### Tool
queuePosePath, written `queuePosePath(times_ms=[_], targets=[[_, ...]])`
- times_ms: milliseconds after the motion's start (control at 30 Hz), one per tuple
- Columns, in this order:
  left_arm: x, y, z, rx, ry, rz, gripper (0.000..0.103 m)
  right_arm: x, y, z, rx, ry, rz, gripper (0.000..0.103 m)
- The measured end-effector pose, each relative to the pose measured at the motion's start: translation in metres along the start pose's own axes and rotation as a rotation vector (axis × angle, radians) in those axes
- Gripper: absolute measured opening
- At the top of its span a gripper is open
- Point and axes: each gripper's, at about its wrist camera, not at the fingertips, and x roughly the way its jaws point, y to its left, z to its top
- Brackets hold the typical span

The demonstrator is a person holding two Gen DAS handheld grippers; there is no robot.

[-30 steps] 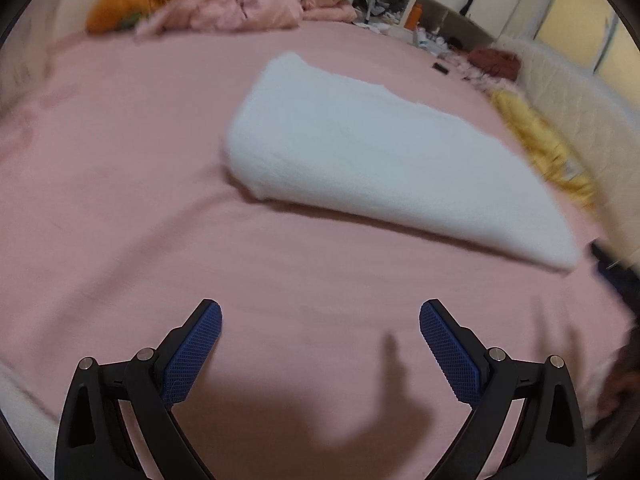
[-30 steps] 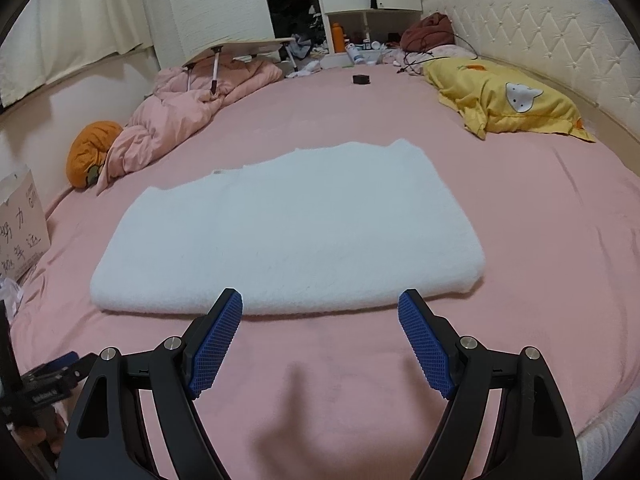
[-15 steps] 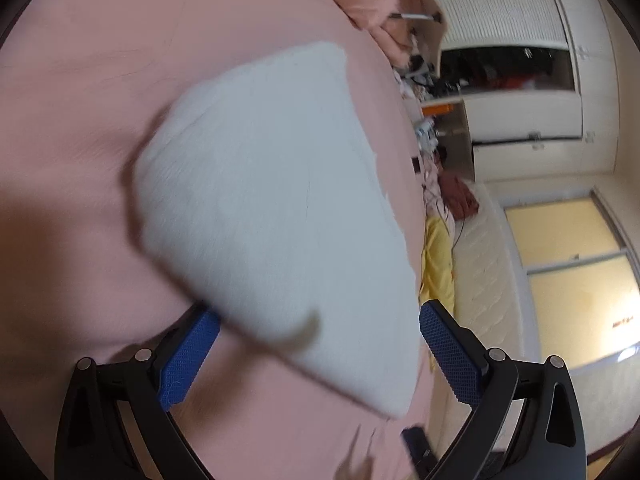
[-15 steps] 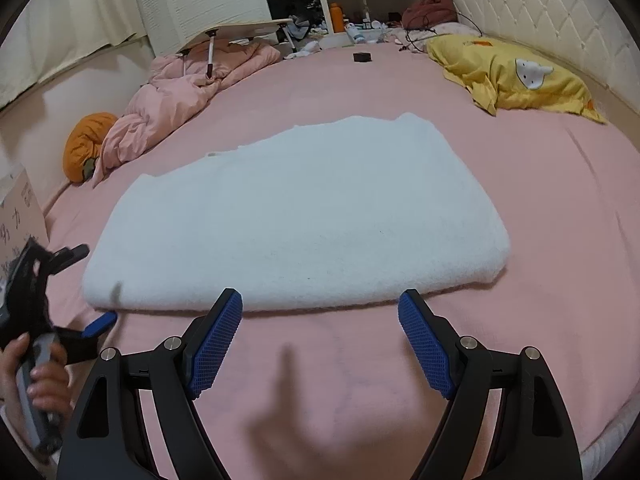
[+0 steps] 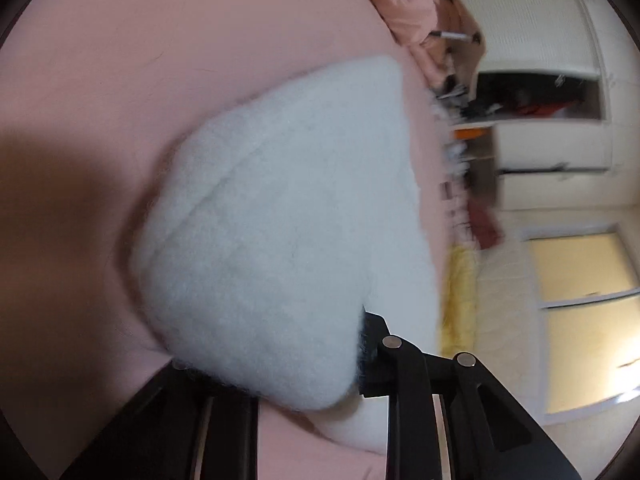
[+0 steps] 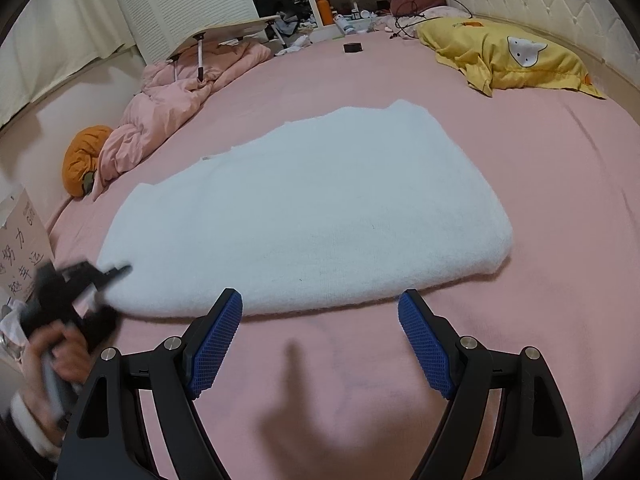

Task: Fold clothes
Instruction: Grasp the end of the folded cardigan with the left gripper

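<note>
White fleece garment lies flat on the pink bed, already doubled into a thick slab with a rounded fold along its near edge; judged partway folded, at least one more fold to go. Left gripper has its fingers around the garment's left end corner (pads buried in the pile, so whether it has clamped cannot be told). Right gripper hangs spread wide just short of the near edge, touching nothing.
</note>
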Motion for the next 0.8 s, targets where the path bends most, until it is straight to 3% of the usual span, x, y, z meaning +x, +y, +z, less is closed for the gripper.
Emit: queuePosePath(times_ms=[33,167,367,533,567,600,733,800], targets=[[0.000,0.002,0.001,0.007,0.012,-0.020,0.021,0.001,0.000,0.000,0.000,0.004,-0.001,0.080],[0.005,-0.022,-0.002,0.157,-0.002,0.115,0.022,0.005,0.008,0.006,-0.025,0.015,0.005,0.080],[0.008,-0.025,-0.003,0.229,0.001,0.126,0.022,0.043,0.064,0.073,-0.183,-0.092,0.039,0.080],[0.010,-0.026,0.002,0.242,0.004,0.125,0.022,0.146,0.100,0.123,-0.271,0.032,-0.047,0.080],[0.010,-0.025,0.001,0.244,0.004,0.127,0.022,0.157,0.099,0.123,-0.269,0.056,-0.049,0.087],[0.010,-0.024,0.000,0.250,0.005,0.130,0.022,0.168,0.098,0.123,-0.266,0.080,-0.051,0.103],[0.008,-0.020,-0.001,0.259,0.007,0.128,0.022,0.209,0.092,0.124,-0.256,0.173,-0.059,0.103],[0.008,-0.016,0.000,0.256,0.011,0.117,0.022,0.200,0.091,0.127,-0.244,0.193,-0.053,0.102]])
